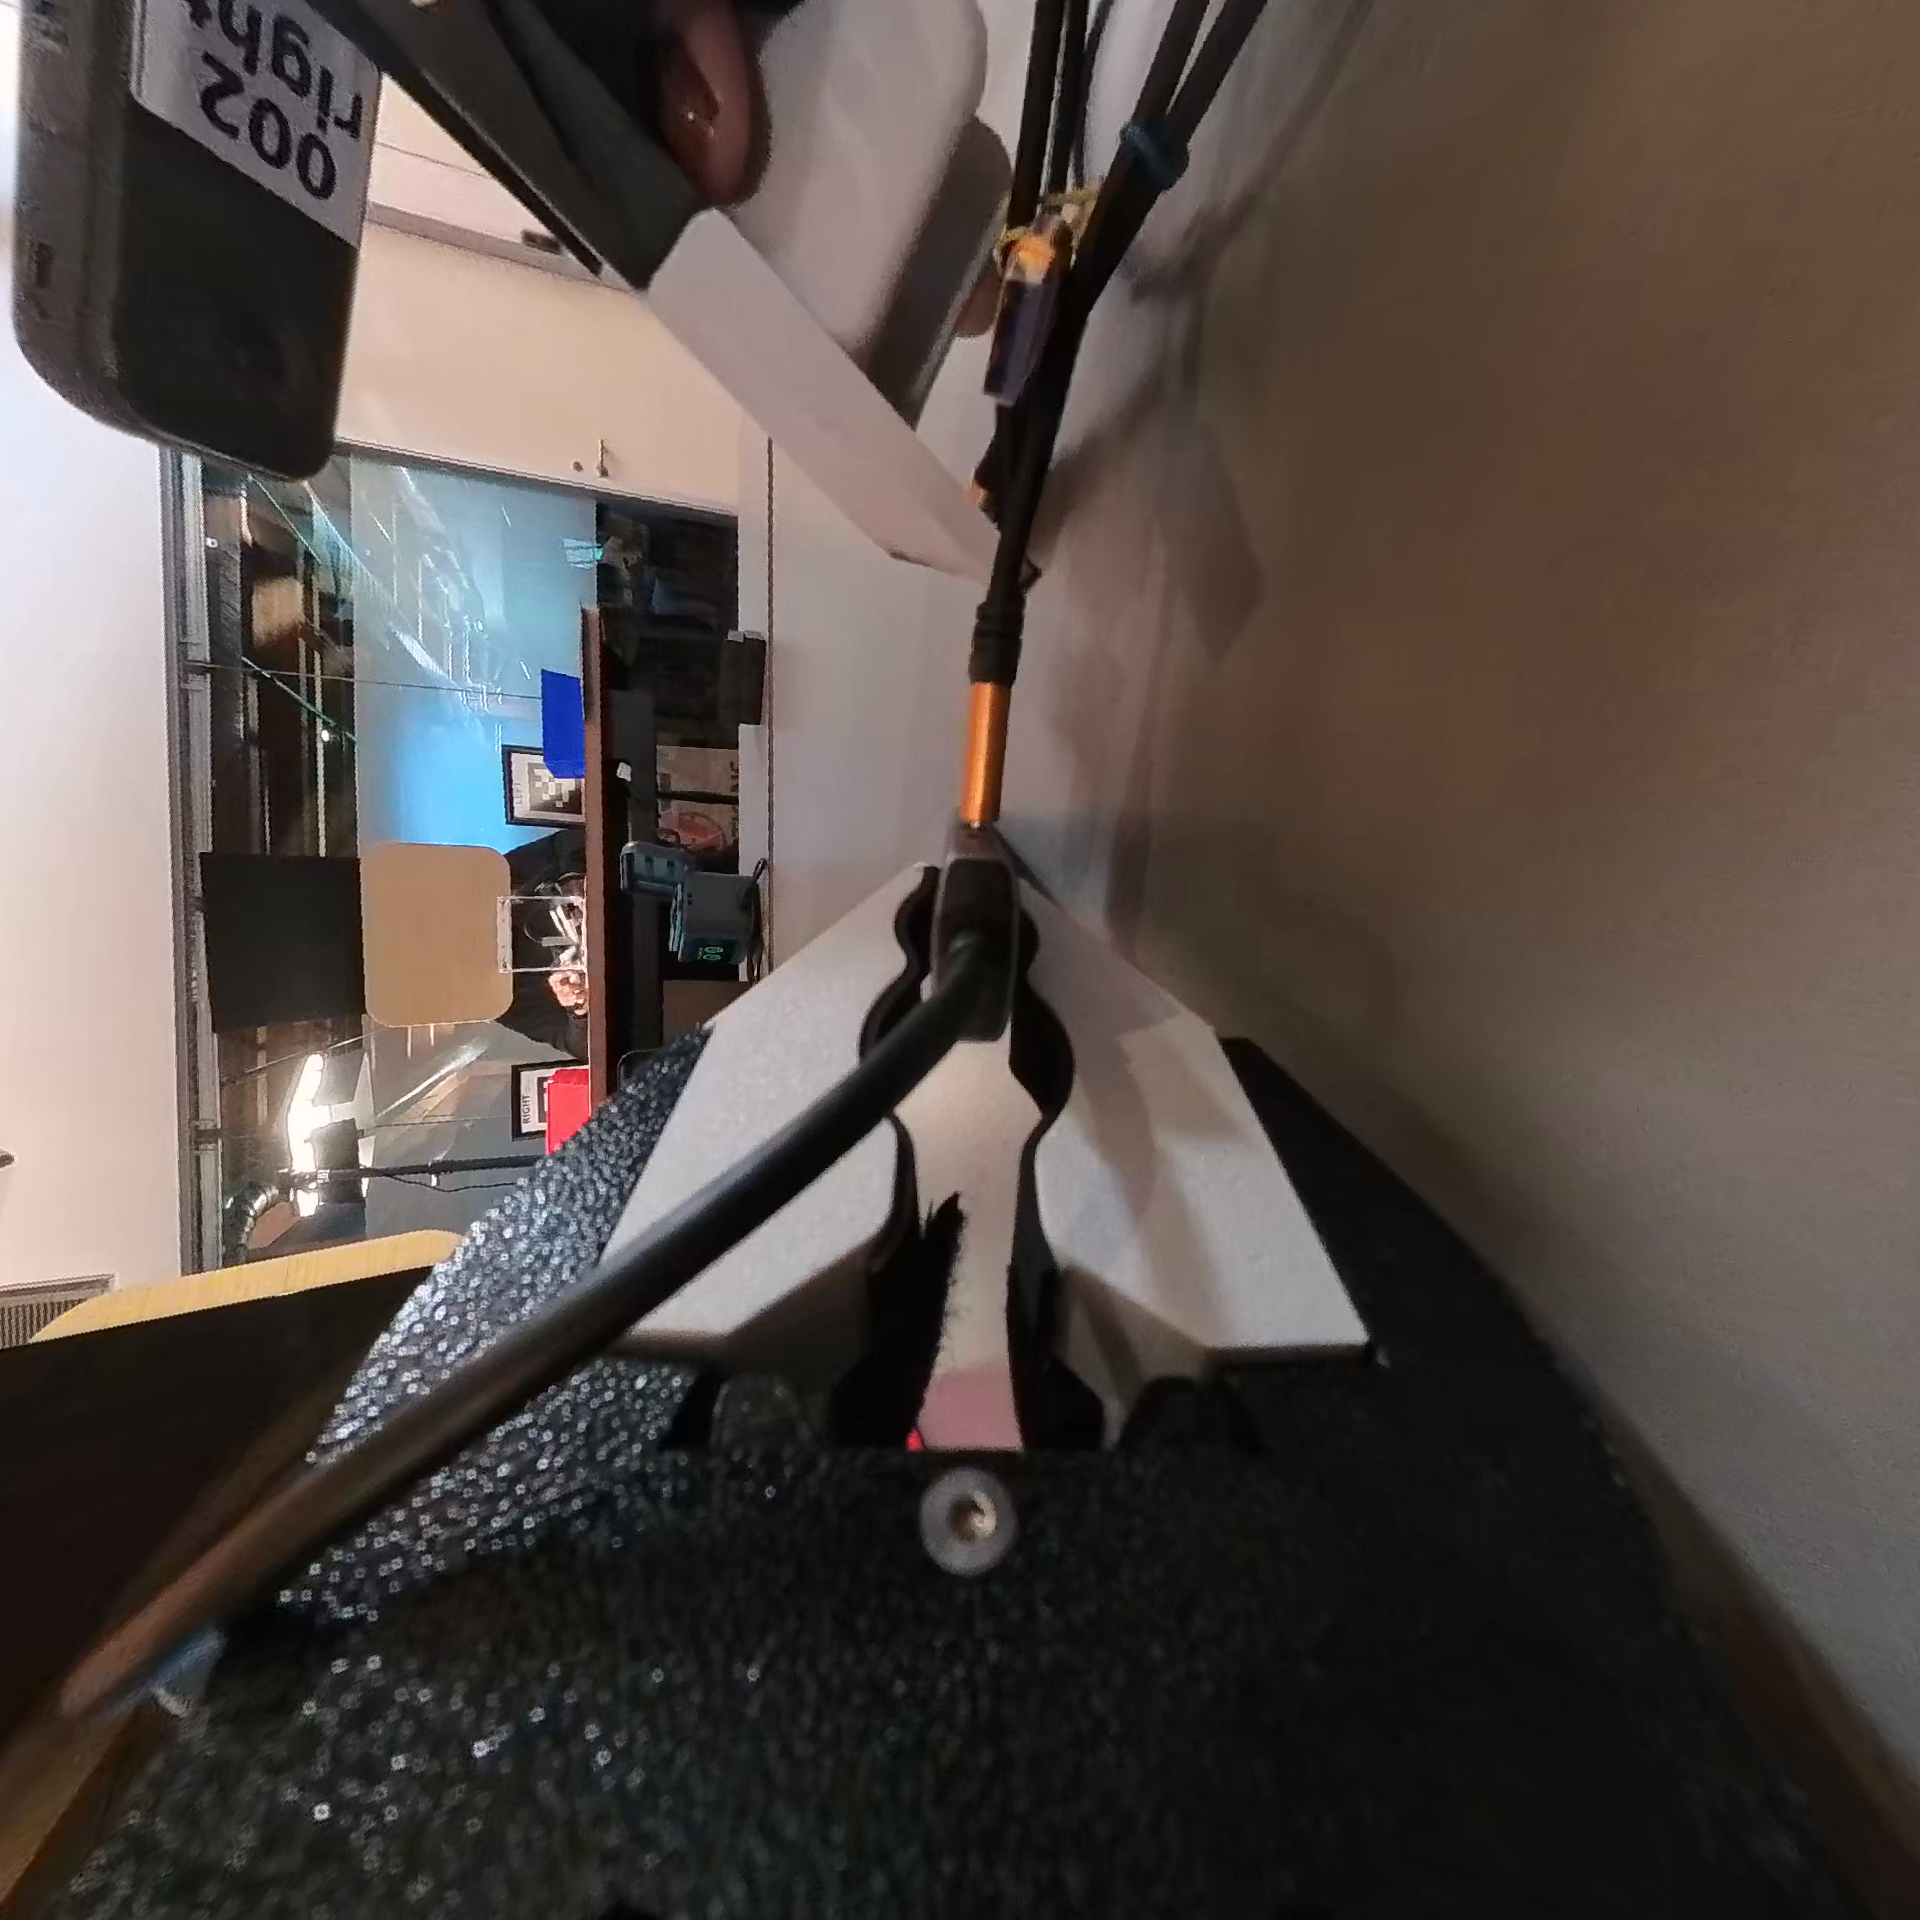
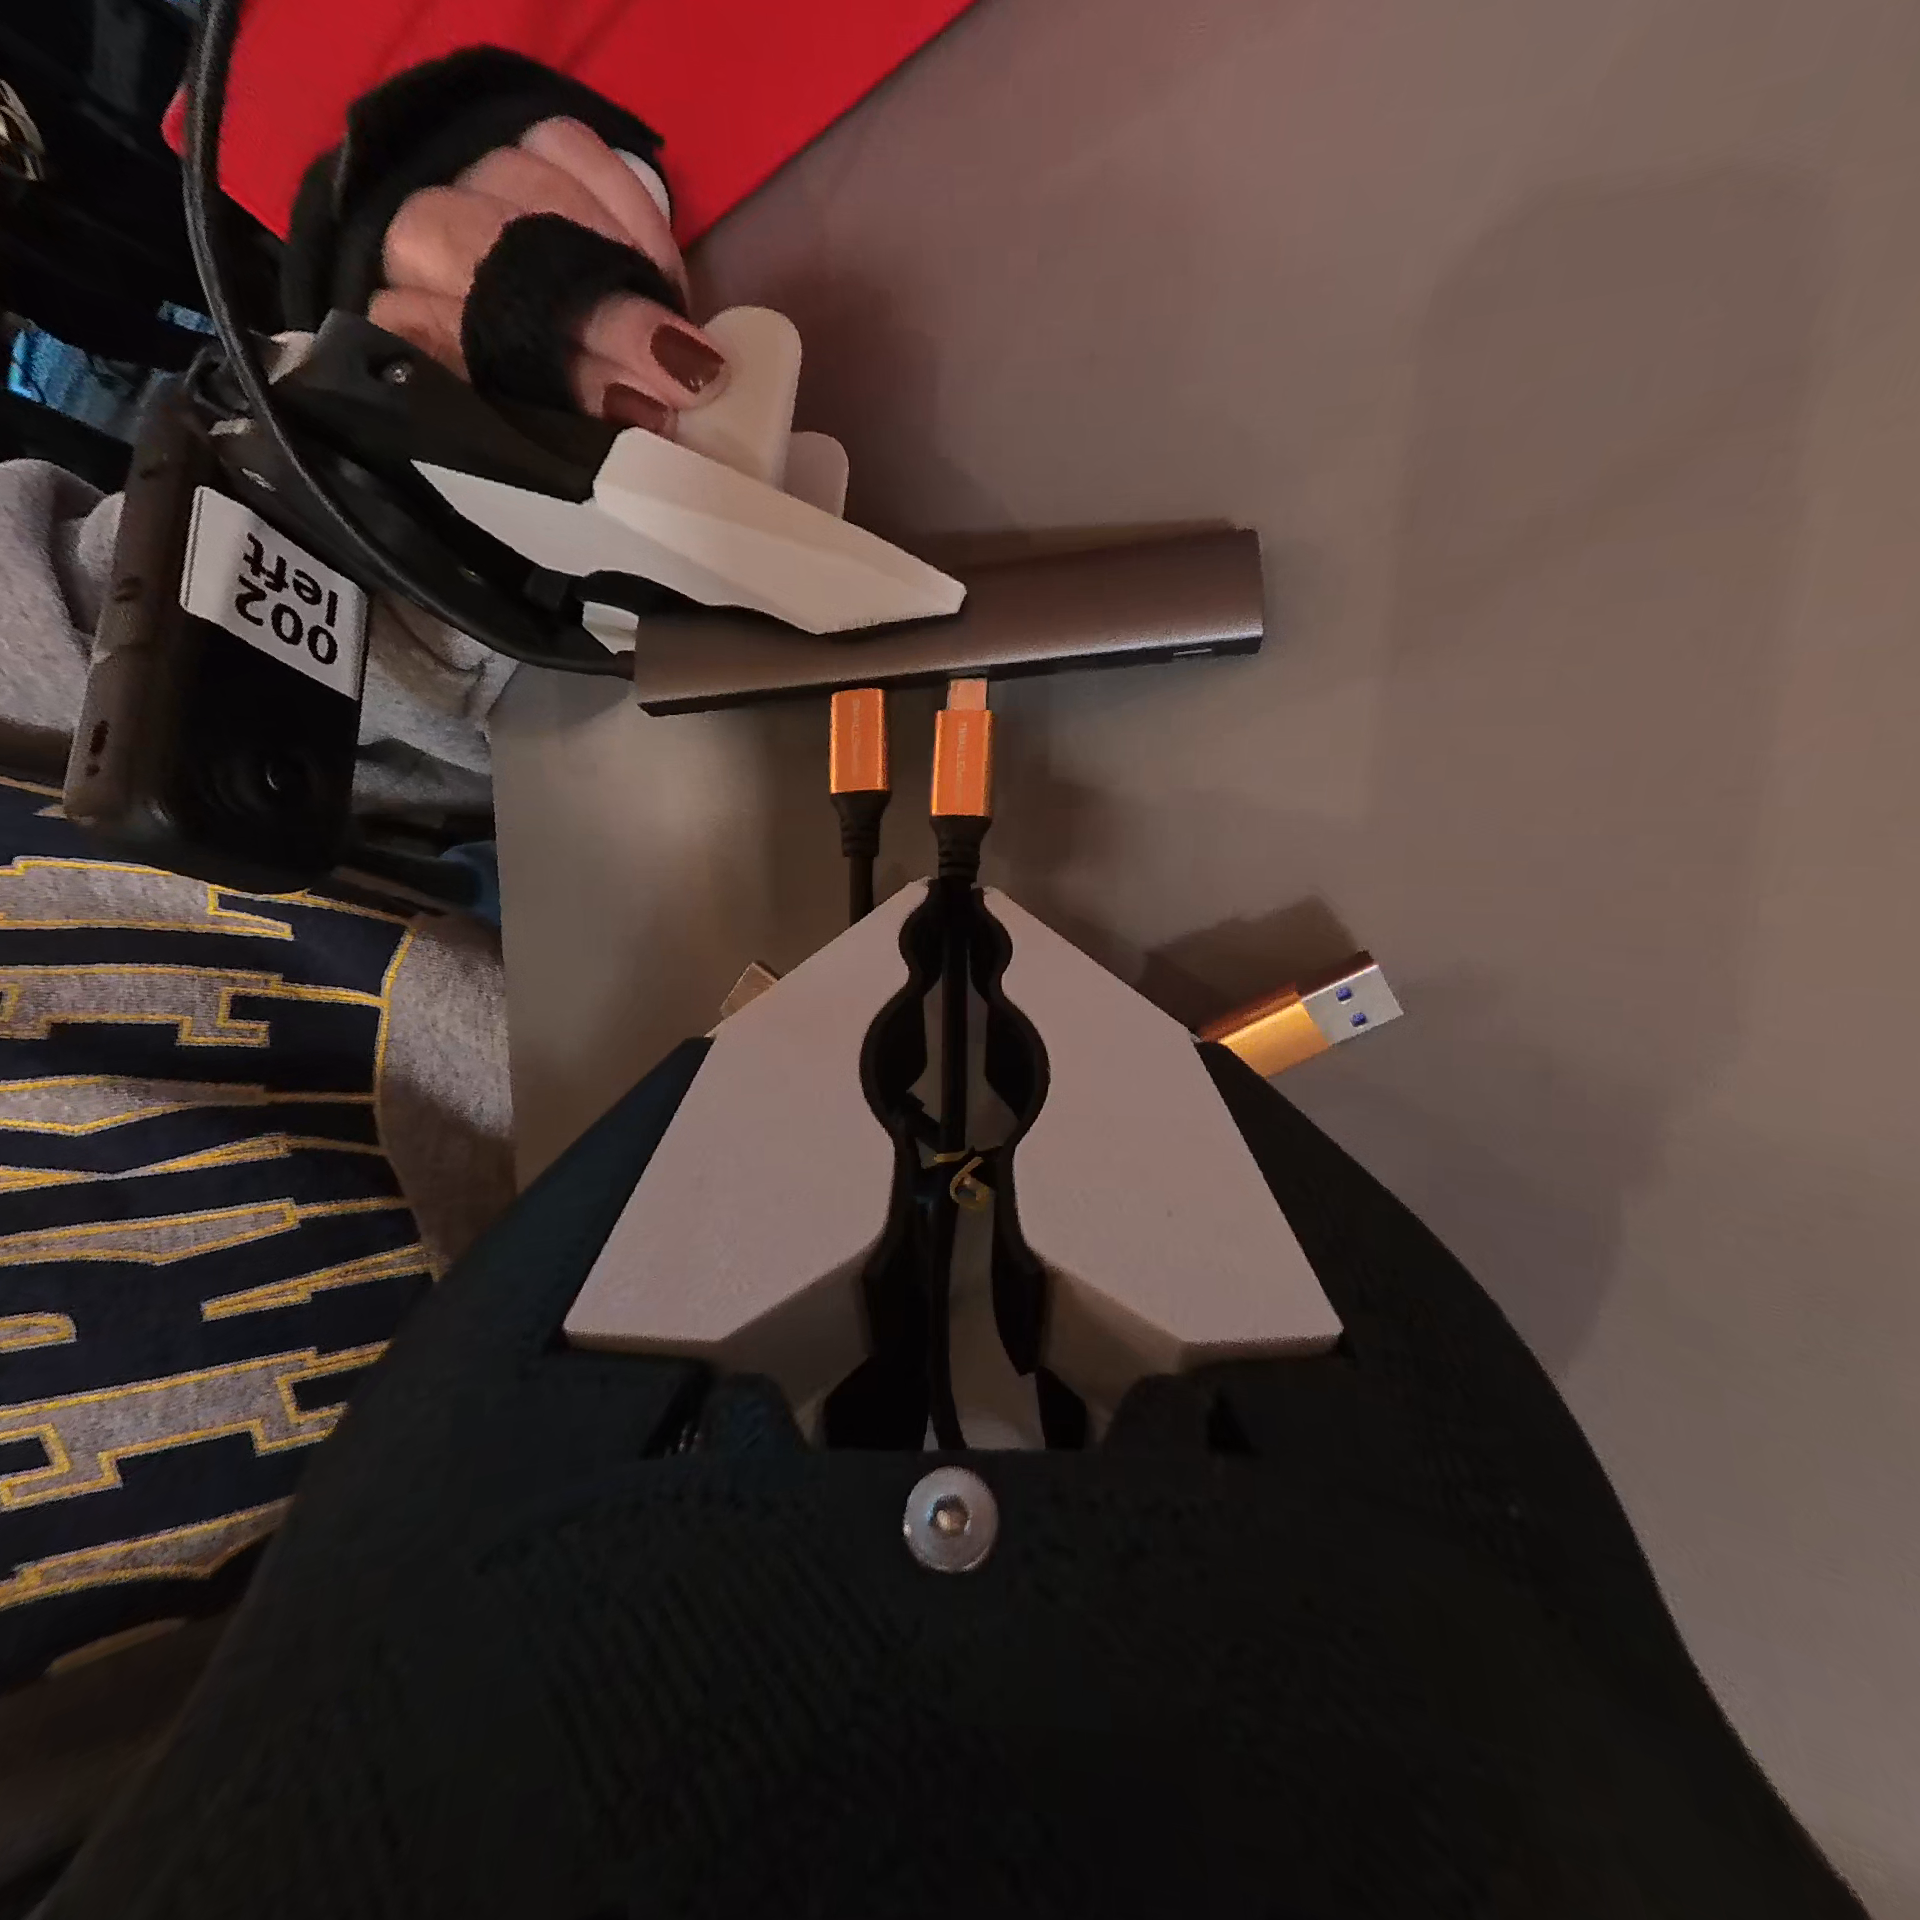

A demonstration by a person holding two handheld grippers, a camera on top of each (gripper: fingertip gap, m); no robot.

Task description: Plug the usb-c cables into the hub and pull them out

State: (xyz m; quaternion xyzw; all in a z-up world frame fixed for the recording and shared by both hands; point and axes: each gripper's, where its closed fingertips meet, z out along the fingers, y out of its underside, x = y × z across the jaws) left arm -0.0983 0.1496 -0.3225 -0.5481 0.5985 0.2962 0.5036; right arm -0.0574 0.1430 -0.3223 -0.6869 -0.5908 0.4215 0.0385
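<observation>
A grey hub point(image 2: 1101, 613) lies on the grey table point(image 2: 1507, 364). My left gripper point(image 2: 790, 592) is shut on the hub's left end; in the left wrist view point(image 1: 971, 883) its fingers clamp the hub point(image 1: 977, 935) end-on. One orange usb-c plug point(image 2: 857, 743) sits fully in the hub. My right gripper point(image 2: 951, 894) is shut on the black cable just behind a second orange usb-c plug point(image 2: 961, 764). That plug's metal tip point(image 2: 968, 688) shows at the hub's port, only partly in. The left wrist view shows an orange plug point(image 1: 985, 748) at the hub.
An orange usb-a plug point(image 2: 1299, 1013) lies loose on the table right of my right gripper. The hub's own black cable point(image 1: 623, 1247) runs back past my left gripper. More black cables point(image 1: 1081, 208) trail behind. A person's hand point(image 2: 540, 239) holds the left gripper.
</observation>
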